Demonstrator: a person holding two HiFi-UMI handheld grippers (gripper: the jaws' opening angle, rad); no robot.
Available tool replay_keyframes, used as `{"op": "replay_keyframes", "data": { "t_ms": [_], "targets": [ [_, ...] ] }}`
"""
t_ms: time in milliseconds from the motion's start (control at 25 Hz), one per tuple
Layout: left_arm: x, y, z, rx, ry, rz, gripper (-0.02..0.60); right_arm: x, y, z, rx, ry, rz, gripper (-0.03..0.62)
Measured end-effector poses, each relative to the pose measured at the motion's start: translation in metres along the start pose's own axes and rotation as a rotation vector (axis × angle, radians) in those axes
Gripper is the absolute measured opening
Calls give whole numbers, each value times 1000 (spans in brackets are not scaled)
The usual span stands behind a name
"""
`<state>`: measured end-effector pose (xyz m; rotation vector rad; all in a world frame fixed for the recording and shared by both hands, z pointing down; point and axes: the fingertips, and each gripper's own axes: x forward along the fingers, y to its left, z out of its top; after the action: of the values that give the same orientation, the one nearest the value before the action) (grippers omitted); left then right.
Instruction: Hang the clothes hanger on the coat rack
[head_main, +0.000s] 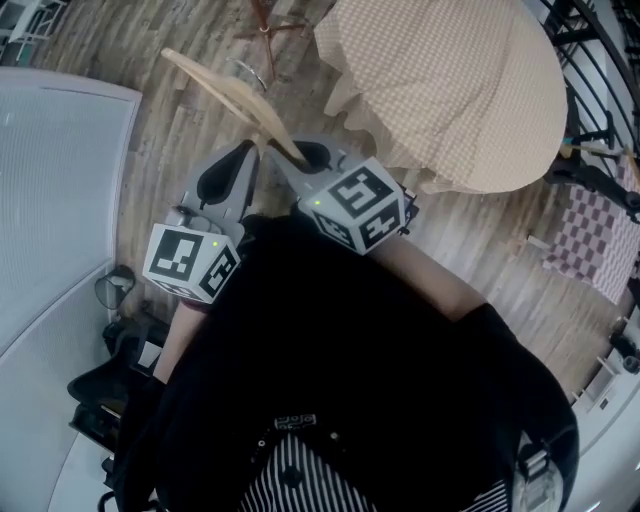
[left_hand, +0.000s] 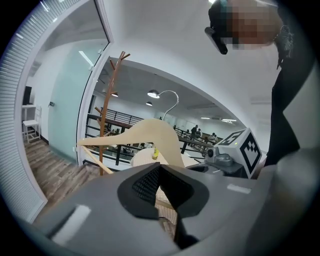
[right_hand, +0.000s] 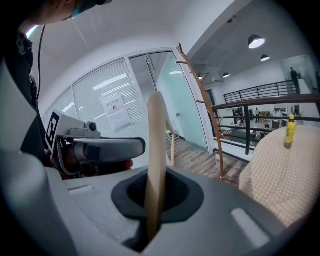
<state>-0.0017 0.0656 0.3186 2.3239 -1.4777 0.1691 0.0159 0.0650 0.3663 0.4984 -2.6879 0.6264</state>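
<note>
Head view. Shows the right gripper (head_main: 300, 158) clamped on one arm of the wooden clothes hanger (head_main: 228, 88), which slants up and away over the plank floor (head_main: 170, 130). Shows the left gripper (head_main: 243, 158) just beside it, jaws narrowed to nothing and empty. Puts the foot of the coat rack (head_main: 266, 28) at the top edge, well apart from both tools, with a cloth-covered table (head_main: 450, 90) to its right.

Left gripper view. Confirms pads pressed together with nothing between them. Catches the hanger (left_hand: 150, 132) ahead in the air, its free arm pointing left across the brown rack pole (left_hand: 111, 100); a thin curved wire above the hump (left_hand: 172, 100) is probably the hook.

Right gripper view. Looks straight down the hanger (right_hand: 156, 150), edge-on and pinched between the jaws. Places the rack (right_hand: 200, 100) to the right, pegs branching off its pole, none touched. Also shows a yellow bottle (right_hand: 289, 131) on the table.

Reads as the carrying step: hanger in the grip, not yet at the rack. Calls next for closing on the pole, lifting the hook above a peg, turning it so the opening faces that peg, lowering on, then releasing. Leaves the empty left tool free to steady the swinging arm.
</note>
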Motion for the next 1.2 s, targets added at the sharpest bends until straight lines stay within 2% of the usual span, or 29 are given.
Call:
{"op": "replay_keyframes", "data": {
  "t_ms": [200, 400, 640, 1000, 1200],
  "targets": [
    [19, 8, 19, 6, -7, 6, 0, 6, -22, 1, 41, -5, -6, 0],
    [41, 10, 16, 16, 4, -50, 0, 11, -35, 0, 34, 0, -27, 0],
    [68, 31, 45, 48, -34, -116, 0, 22, -64, 26, 29, -24, -95, 1],
    [97, 114, 72, 72, -50, -182, 0, 98, -93, 79, -30, -36, -139, 0],
    [114, 163, 91, 127, -34, -236, 0, 156, -110, 113, -57, -15, -153, 2]
  ]
}}
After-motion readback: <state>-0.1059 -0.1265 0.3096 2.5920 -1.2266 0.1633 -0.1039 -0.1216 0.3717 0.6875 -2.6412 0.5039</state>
